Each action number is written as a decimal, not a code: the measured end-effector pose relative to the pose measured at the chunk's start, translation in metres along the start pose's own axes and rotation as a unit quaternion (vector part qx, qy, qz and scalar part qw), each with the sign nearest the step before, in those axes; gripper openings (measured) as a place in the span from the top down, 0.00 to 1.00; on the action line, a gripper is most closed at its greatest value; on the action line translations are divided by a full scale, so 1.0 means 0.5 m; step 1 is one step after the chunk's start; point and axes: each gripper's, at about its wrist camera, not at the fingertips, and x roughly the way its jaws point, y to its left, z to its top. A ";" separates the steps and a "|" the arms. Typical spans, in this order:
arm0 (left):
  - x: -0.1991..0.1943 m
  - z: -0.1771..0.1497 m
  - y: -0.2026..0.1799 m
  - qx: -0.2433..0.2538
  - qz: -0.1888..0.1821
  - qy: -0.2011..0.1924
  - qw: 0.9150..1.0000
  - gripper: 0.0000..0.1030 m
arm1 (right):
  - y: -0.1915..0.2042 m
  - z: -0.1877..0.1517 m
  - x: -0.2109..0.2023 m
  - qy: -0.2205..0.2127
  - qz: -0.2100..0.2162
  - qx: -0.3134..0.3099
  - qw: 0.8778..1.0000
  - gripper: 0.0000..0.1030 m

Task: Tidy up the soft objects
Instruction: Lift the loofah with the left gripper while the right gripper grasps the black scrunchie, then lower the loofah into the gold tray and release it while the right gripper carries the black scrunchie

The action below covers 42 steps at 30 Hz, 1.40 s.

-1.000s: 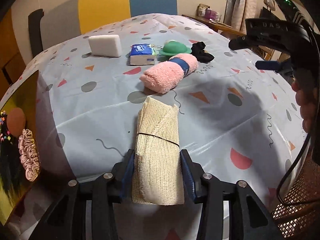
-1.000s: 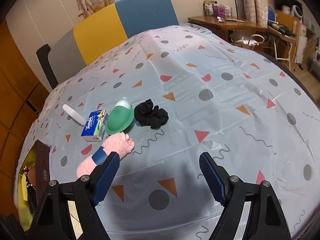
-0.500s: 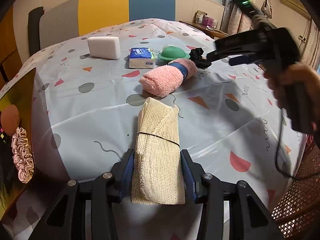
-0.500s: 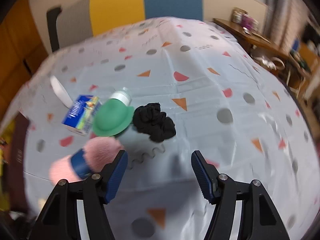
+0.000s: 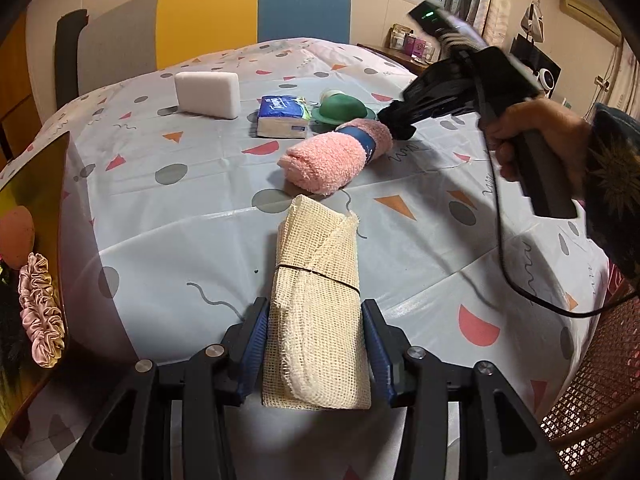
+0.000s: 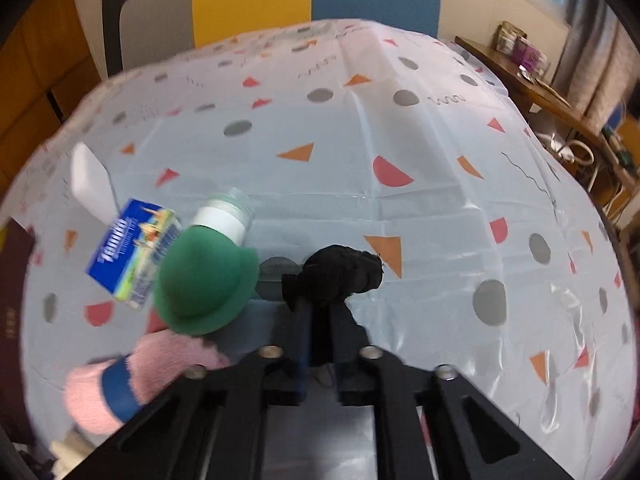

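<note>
right wrist | right hand-held gripper (image 6: 320, 320) jaws just closed | black cloth (image 6: 340, 276) now pinched

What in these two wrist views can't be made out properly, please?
- Black fabric bundle: the left wrist view hides it behind the right gripper.
- Box at the left edge: cropped in the left wrist view, so most of its contents are unseen.
- Tissue pack: print blurred in the right wrist view.
- Cream mesh roll: almost wholly outside the right wrist view.
</note>
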 end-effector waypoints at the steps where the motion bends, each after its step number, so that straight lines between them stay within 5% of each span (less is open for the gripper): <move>1: 0.000 -0.001 0.000 0.000 0.000 0.000 1.000 0.55 | -0.004 -0.006 -0.015 -0.004 0.000 0.006 1.000 0.96; 9: -0.001 -0.001 -0.002 0.006 0.004 -0.002 1.000 0.55 | 0.005 -0.125 -0.109 0.020 0.065 0.041 0.997 0.96; 13: -0.001 0.002 -0.007 0.014 0.011 0.001 1.000 0.55 | 0.003 -0.155 -0.110 0.018 0.062 0.051 0.997 0.93; 15: -0.002 0.002 -0.006 0.011 0.011 0.002 1.000 0.55 | -0.011 -0.142 -0.106 0.013 0.057 0.068 0.996 0.83; 17: -0.003 0.001 -0.006 0.014 0.011 0.001 1.000 0.55 | -0.026 -0.123 -0.099 0.001 0.058 0.088 0.994 0.48; 19: -0.002 0.001 -0.005 0.012 0.011 0.001 1.000 0.55 | -0.042 -0.099 -0.090 -0.012 0.053 0.114 0.992 0.30; 29: -0.002 -0.002 -0.007 0.019 0.013 -0.004 1.000 0.55 | -0.036 0.014 0.013 -0.015 0.010 0.111 0.994 0.36; 30: -0.002 -0.002 -0.006 0.019 0.012 -0.004 1.000 0.55 | -0.031 0.020 0.027 -0.012 0.004 0.105 0.994 0.38; 31: -0.002 -0.002 -0.006 0.020 0.012 -0.005 1.000 0.54 | -0.029 0.023 0.036 -0.009 0.003 0.101 0.995 0.51; 32: -0.002 -0.002 -0.005 0.021 0.012 -0.004 1.000 0.54 | -0.027 0.024 0.046 -0.002 0.005 0.097 0.995 0.78; 33: -0.002 -0.002 -0.005 0.021 0.011 -0.005 1.000 0.55 | -0.025 0.022 0.053 0.006 0.000 0.095 0.996 0.84; 42: -0.002 0.004 -0.007 0.022 0.015 -0.006 1.000 0.56 | -0.005 -0.081 -0.068 0.013 0.039 0.063 0.997 0.87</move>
